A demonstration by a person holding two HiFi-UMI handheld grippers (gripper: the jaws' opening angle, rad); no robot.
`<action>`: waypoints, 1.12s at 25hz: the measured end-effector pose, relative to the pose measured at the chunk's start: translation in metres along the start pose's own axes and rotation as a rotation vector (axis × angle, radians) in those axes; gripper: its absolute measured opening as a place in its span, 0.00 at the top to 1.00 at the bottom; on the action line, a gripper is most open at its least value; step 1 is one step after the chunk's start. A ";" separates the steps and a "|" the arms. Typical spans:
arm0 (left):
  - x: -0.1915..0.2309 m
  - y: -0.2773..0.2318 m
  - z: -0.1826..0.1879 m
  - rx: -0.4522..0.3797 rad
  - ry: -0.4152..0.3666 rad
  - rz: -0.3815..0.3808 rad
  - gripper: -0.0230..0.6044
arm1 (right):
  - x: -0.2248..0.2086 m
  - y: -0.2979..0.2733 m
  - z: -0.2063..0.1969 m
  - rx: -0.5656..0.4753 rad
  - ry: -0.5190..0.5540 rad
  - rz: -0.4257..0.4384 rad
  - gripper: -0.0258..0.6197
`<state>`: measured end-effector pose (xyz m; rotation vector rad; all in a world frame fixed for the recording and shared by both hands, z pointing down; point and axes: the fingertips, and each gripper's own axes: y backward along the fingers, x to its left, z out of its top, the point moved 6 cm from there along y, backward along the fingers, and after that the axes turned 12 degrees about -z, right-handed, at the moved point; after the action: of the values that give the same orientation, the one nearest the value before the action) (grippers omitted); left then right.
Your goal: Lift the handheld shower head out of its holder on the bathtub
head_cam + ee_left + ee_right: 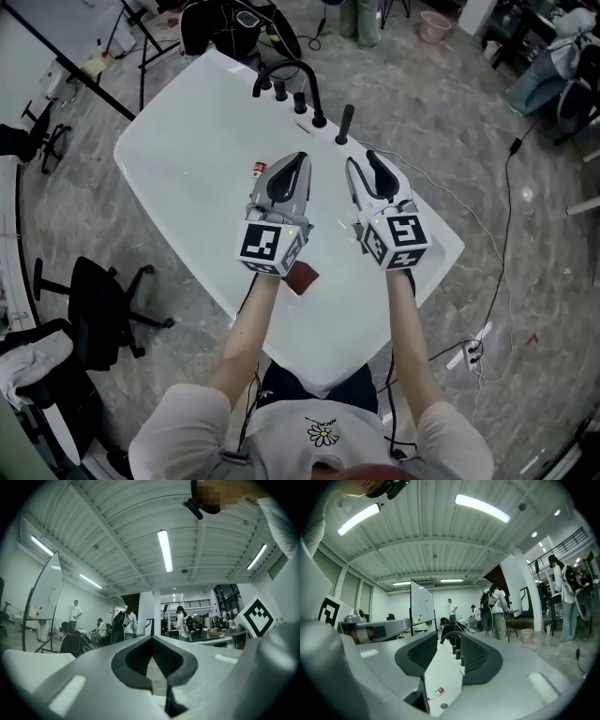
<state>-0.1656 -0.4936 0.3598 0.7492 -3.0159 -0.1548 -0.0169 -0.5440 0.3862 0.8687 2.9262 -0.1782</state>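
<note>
Right hand-held gripper [449, 638] jaws apart, slim black shower head [345, 124] upright on bathtub [206, 159]

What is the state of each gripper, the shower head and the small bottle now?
Left gripper: shut, empty.
Right gripper: open, empty.
Shower head: standing upright, not touched by either gripper.
Bottle: lying on its side in the bathtub.

- The person is wearing a pale short-sleeved T-shirt [211, 424] with a small daisy print [322, 432] on the chest.
- The left gripper [299, 159] and right gripper [364, 158] are showing light grey shells and dark ribbed pads [423, 654].
- Each is carrying a marker cube [270, 244] patterned in black-and-white squares.
- Thin dark cables [250, 392] are trailing under the forearms.
</note>
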 end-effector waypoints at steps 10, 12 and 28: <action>0.071 -0.052 -0.129 -0.011 0.109 0.053 0.96 | -0.060 -0.155 -0.135 0.148 0.004 -0.073 0.59; 0.078 -0.054 -0.150 -0.002 0.117 0.042 0.96 | -0.070 -0.182 -0.163 0.176 0.002 -0.094 0.57; 0.130 -0.032 -0.252 0.029 0.168 0.097 0.96 | -0.106 -0.278 -0.280 0.308 0.048 -0.199 0.72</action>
<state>-0.2523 -0.6052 0.6075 0.5842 -2.8919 -0.0433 -0.0935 -0.7947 0.6996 0.6157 3.0767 -0.6448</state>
